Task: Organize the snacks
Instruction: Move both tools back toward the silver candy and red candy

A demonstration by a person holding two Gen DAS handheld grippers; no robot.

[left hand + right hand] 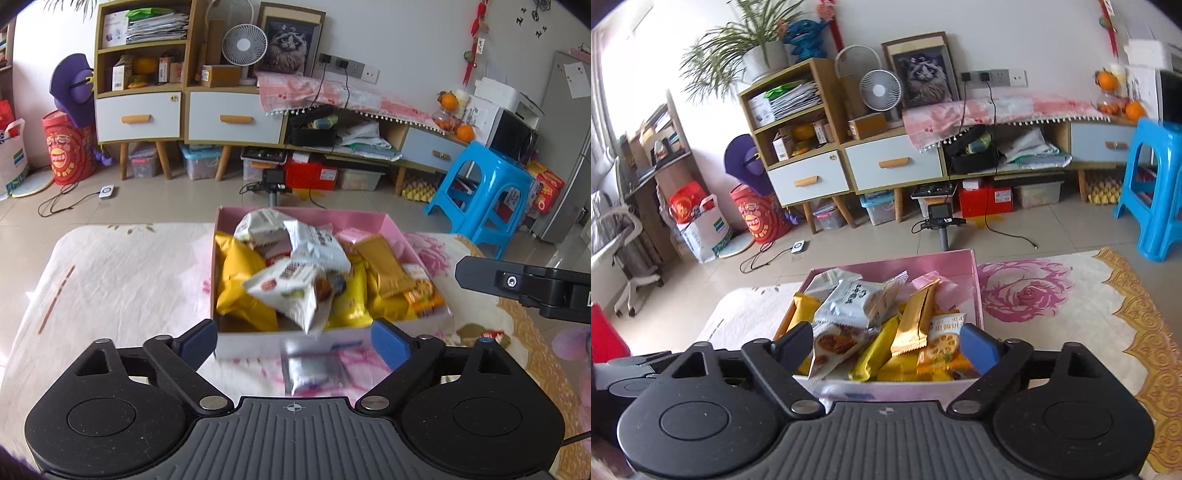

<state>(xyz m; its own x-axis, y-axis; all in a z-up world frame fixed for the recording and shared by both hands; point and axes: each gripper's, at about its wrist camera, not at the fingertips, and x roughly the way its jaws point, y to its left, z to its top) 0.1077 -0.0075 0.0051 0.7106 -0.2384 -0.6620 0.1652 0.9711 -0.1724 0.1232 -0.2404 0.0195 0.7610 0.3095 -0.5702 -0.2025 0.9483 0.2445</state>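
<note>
A pink box (399, 236) is sitting open on the tabletop, crammed with snack packets. Yellow packets (243, 288) are lying along its left side, white packets (317, 243) are piling up on top in the middle (one (291, 291) is tilting toward the near wall), and a gold bar wrapper (916, 317) is leaning upright at the right. A silvery packet (314, 369) is lying blurred outside, just before the near wall.

home living room: tv cabinet (236, 122), fan (244, 46)
</note>
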